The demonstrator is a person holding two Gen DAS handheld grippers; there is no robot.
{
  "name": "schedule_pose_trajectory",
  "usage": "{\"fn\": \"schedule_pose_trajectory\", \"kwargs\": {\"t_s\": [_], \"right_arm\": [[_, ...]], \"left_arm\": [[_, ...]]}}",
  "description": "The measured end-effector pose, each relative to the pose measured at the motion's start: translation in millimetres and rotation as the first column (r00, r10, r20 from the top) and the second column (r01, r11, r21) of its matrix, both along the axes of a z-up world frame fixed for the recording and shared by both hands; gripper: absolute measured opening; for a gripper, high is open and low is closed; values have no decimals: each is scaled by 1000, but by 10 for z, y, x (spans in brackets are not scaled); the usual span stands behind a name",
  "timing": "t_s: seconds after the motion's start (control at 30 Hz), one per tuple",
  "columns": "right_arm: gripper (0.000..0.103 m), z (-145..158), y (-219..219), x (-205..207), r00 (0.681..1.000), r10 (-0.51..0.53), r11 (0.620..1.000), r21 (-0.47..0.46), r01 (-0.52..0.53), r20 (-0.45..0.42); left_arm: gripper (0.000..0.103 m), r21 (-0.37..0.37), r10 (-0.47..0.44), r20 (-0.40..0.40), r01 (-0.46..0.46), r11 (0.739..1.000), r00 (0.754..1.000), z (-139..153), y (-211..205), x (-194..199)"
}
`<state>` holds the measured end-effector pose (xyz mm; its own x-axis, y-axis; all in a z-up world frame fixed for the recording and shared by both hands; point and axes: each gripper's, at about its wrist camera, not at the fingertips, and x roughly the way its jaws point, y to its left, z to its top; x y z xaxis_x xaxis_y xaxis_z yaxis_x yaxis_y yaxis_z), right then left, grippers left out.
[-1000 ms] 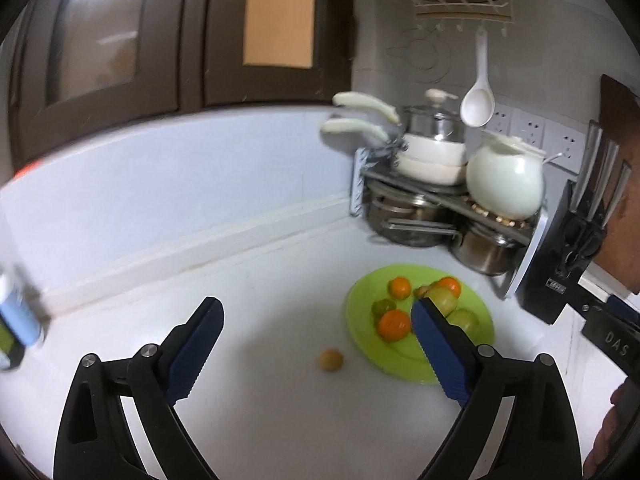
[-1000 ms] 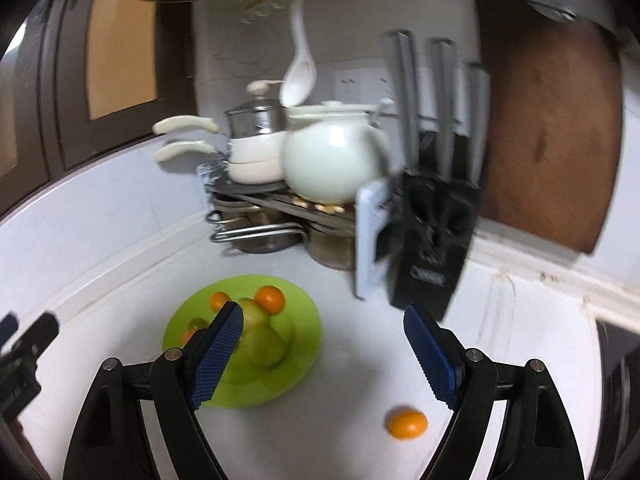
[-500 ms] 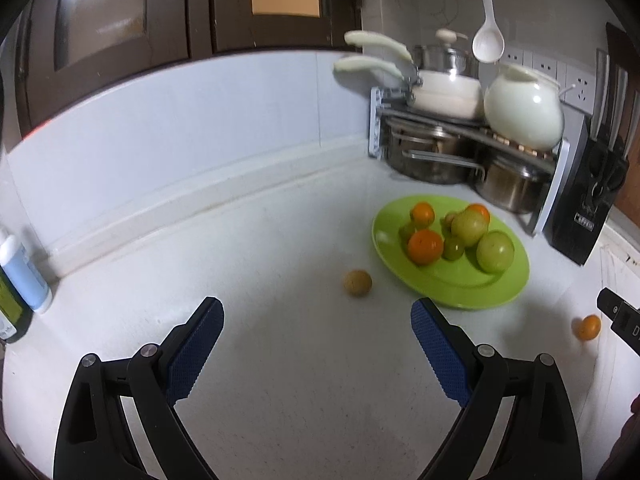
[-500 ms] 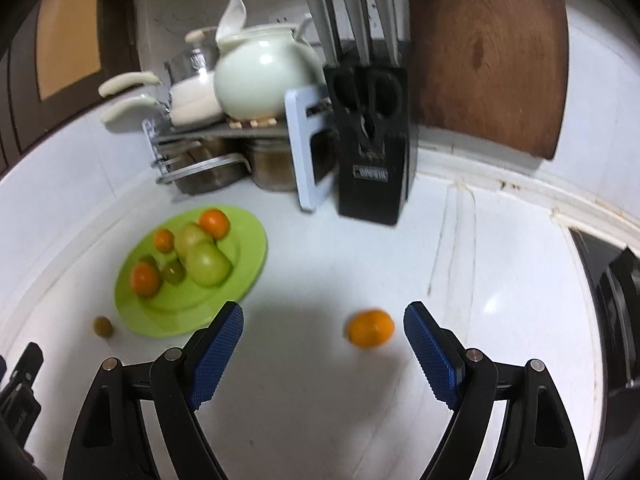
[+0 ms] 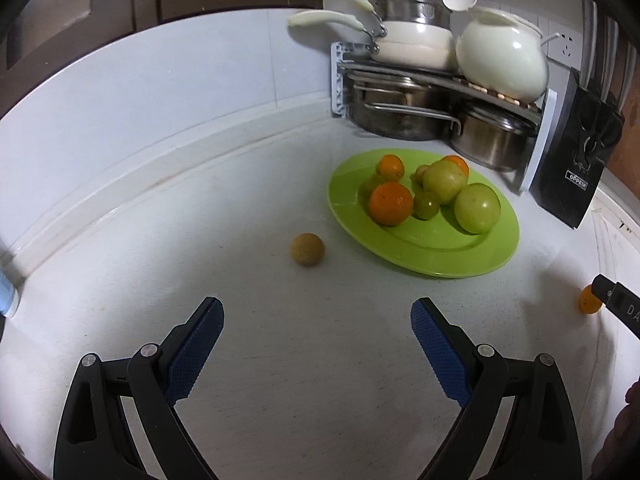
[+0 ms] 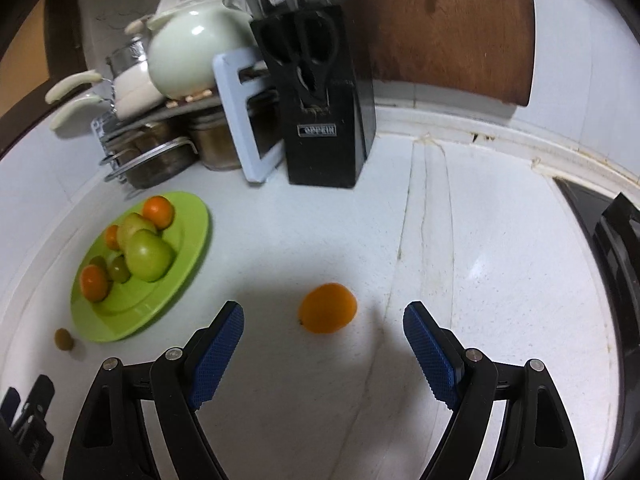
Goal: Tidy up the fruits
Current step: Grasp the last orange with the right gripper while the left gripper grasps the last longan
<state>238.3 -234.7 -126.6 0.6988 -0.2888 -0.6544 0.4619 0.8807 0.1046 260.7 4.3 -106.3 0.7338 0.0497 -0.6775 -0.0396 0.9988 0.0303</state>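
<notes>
**Two fruits still off the plate as both grippers close in**

On a white kitchen counter (image 6: 500,280), most of the sorting looks done: the green plate (image 5: 480,256) already carries three oranges and several green fruits, heaped toward its far side. Two pieces remain loose. A small brownish fruit (image 5: 307,249) lies on the counter just beside the plate's rim, at about 8 o'clock from it in the left wrist view. A lone orange (image 6: 327,308) sits well apart from the plate, at about 3 o'clock from it in the right wrist view, in front of the black knife block (image 6: 328,120).

The right gripper (image 6: 323,344) has its blue pads spread wide and empty, having just narrowed slightly, with the orange lying just ahead of the gap, untouched. The left gripper (image 5: 317,344) is likewise spread and empty, the brownish fruit ahead of it at 12 o'clock and still clear of the pads.

By this reading the task is near its end: each gripper has one fruit to take and set on the plate.
</notes>
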Motion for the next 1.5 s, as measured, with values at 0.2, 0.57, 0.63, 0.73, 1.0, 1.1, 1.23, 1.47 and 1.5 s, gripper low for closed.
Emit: {"fn": "schedule_pose_trajectory", "kwargs": {"t_s": [0.2, 0.57, 0.63, 0.73, 1.0, 1.1, 1.23, 1.47, 1.5], "right_arm": [[64, -156, -81, 136, 998, 24, 999, 40, -22, -55], [49, -214, -95, 255, 996, 35, 999, 11, -34, -83], [45, -216, -99, 266, 995, 37, 999, 5, -37, -88], [40, -222, -91, 275, 995, 46, 999, 2, -46, -89], [40, -155, 92, 272, 992, 113, 993, -9, -114, -63], [40, -111, 240, 309, 985, 163, 986, -8, -164, -51], [40, -85, 400, 373, 976, 212, 977, -7, -213, -48], [40, -127, 571, 486, 962, 267, 964, 2, -267, -66], [40, -133, 578, 493, 961, 268, 963, 2, -269, -68]], "left_arm": [[96, -1, -9, -29, 9, 1000, 1000, -72, -64, 73], [96, 8, -18, -43, 19, 1000, 999, -118, -97, 151], [96, 9, -24, -45, 24, 1000, 999, -124, -99, 155], [96, 7, -26, -45, 26, 1000, 999, -132, -102, 161], [94, 14, -31, -16, 32, 999, 999, -122, -16, 241], [86, 14, -37, -15, 37, 999, 999, -123, 51, 322], [73, -22, -55, -25, 54, 998, 998, -138, 153, 435], [49, -37, -81, -63, 78, 996, 995, -216, 233, 659], [47, -37, -82, -68, 79, 996, 994, -230, 241, 688]]}}
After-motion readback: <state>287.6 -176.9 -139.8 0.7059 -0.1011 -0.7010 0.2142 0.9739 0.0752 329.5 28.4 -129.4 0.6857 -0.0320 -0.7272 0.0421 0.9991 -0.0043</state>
